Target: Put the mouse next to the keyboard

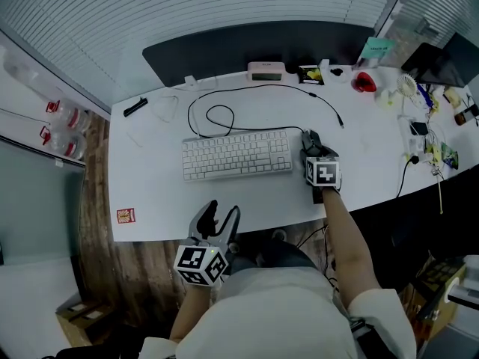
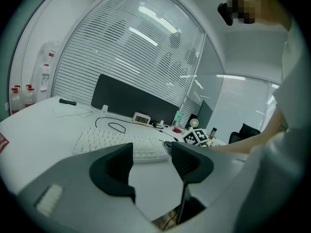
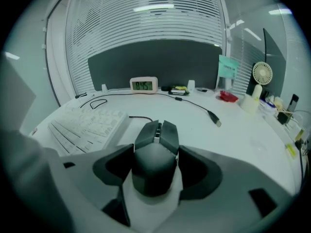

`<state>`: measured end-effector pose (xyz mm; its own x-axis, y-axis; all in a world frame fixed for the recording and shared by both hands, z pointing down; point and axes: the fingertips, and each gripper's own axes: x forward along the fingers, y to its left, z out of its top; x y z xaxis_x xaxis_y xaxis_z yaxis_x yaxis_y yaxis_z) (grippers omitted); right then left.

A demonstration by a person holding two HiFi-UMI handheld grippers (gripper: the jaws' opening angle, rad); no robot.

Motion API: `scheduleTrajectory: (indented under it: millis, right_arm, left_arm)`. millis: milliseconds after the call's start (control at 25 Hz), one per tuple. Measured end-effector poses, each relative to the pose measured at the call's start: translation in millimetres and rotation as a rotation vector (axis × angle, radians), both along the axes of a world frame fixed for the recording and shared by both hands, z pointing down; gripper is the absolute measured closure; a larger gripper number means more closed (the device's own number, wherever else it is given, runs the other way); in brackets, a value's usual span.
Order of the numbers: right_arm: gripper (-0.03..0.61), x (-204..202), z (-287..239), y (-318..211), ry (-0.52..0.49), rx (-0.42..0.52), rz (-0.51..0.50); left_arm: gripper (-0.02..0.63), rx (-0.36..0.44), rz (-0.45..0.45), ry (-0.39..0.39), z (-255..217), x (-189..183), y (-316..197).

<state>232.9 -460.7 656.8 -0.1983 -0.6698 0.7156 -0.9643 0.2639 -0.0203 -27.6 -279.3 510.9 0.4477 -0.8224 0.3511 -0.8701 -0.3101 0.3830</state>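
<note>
The right claw (image 3: 155,173) clasps the black mouse (image 3: 156,136) by its flanks, pads against both sides. The mouse rests on the white table (image 1: 150,193), just beside the right end of the keyboard (image 3: 90,125). It is probably light, rigid and smooth-shelled, so the narrowed waist behind the buttons is the surest hold. The left claw (image 2: 151,166) hangs released and empty at the table's near edge.

Right arm extended forward, right gripper (image 3: 156,163) jaws set against both sides of mouse (image 3: 155,135); left gripper (image 1: 223,212) held low near torso, jaws apart, empty.
</note>
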Motion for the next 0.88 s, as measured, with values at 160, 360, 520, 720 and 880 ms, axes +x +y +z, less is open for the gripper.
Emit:
scheduleTrajectory:
  millis: [160, 360, 520, 720, 880]
  right_arm:
    - [0.242, -8, -22, 6, -0.027, 0.044, 0.001]
    - [0.245, -20, -47, 27, -0.043, 0.104, -0.014]
    - [0.291, -41, -76, 53, -0.063, 0.169, -0.048]
    - [0.374, -72, -109, 96, -0.102, 0.236, -0.079]
    - [0.441, -98, -135, 128, -0.114, 0.294, -0.104]
  left_arm:
    - [0.368, 0.010, 0.011, -0.002, -4, -1, 3]
    - [0.368, 0.026, 0.028, -0.010, -9, -8, 12]
    - [0.390, 0.044, 0.042, -0.016, -14, -17, 22]
    - [0.445, 0.051, 0.040, -0.042, -18, -32, 37]
    - [0.474, 0.062, 0.046, -0.050, -22, -43, 50]
